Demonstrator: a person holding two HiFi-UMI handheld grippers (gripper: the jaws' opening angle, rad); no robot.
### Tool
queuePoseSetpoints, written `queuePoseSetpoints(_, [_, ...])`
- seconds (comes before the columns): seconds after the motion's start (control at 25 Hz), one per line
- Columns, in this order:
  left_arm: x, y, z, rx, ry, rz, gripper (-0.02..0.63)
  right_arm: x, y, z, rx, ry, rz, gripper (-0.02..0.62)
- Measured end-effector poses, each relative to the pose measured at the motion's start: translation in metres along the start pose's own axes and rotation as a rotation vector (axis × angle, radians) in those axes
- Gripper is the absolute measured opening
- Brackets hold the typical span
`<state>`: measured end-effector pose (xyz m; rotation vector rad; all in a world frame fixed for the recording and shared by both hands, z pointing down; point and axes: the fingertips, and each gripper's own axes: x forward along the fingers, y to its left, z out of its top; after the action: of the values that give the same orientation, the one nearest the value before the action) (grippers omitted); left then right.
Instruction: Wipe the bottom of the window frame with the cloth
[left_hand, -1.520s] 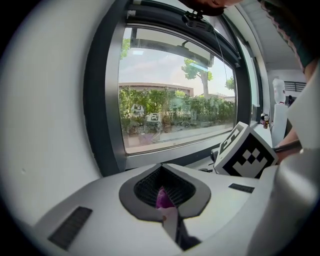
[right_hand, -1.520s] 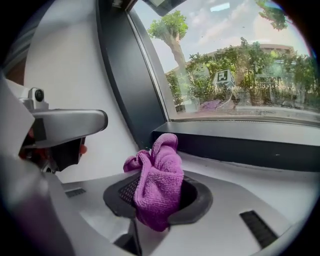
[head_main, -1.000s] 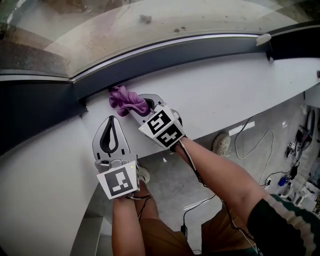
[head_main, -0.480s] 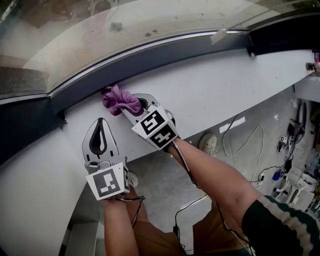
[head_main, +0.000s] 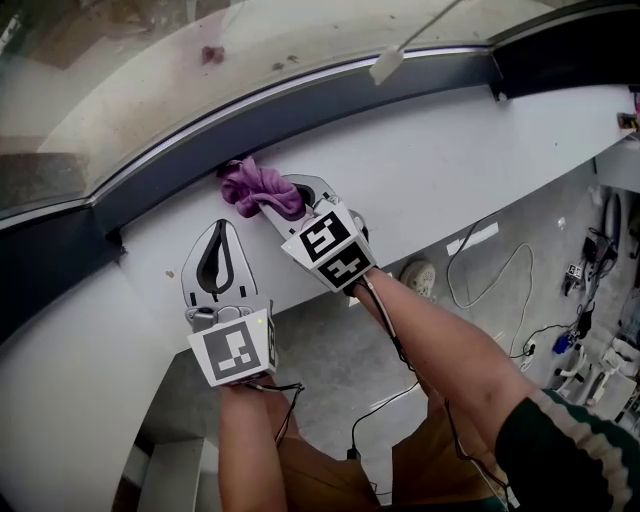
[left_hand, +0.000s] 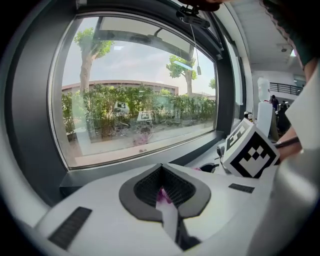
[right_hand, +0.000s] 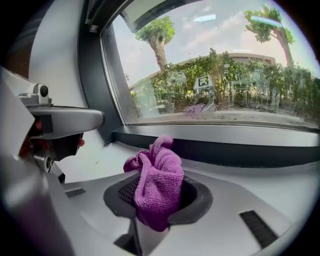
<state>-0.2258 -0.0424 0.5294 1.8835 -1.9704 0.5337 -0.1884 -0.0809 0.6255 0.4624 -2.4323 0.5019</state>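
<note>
Cloth and progress: the crumpled purple microfibre cloth (head_main: 258, 187) is pinched in the right tongs (head_main: 283, 203) and pressed to the foot of the dark grey bottom rail of the window frame (head_main: 400, 95), just beyond the jaw tips. Wiping looks under way. No streak or clean patch shows what is done, and I judge the long run of rail to the right of the tongs is left to do.
Left forearm (head_main: 248, 440): bare, coming straight up from below.
Left tongs (head_main: 217, 232): jaws together on nothing, lying flat on the white ledge (head_main: 450, 170), just left of the right tongs and nearer the person. A tiny pink fleck shows in the hollow between the pads; I cannot tell what it is.
Right forearm (head_main: 440, 350): slants in from the lower right.
Right tongs: jaws clamped on the cloth, pointed at the rail, the wad bulging past the tips.
Dusty glass pane (head_main: 200, 60): beyond the rail, with specks of dirt.
</note>
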Motion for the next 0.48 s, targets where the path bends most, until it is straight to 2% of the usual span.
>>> queuePoseSetpoints(0.48, [0.034,-0.058,0.024,0.042,-0.039,-0.063,0.005,-0.037,-0.058,-0.014,0.005,-0.008,-0.068,0.126])
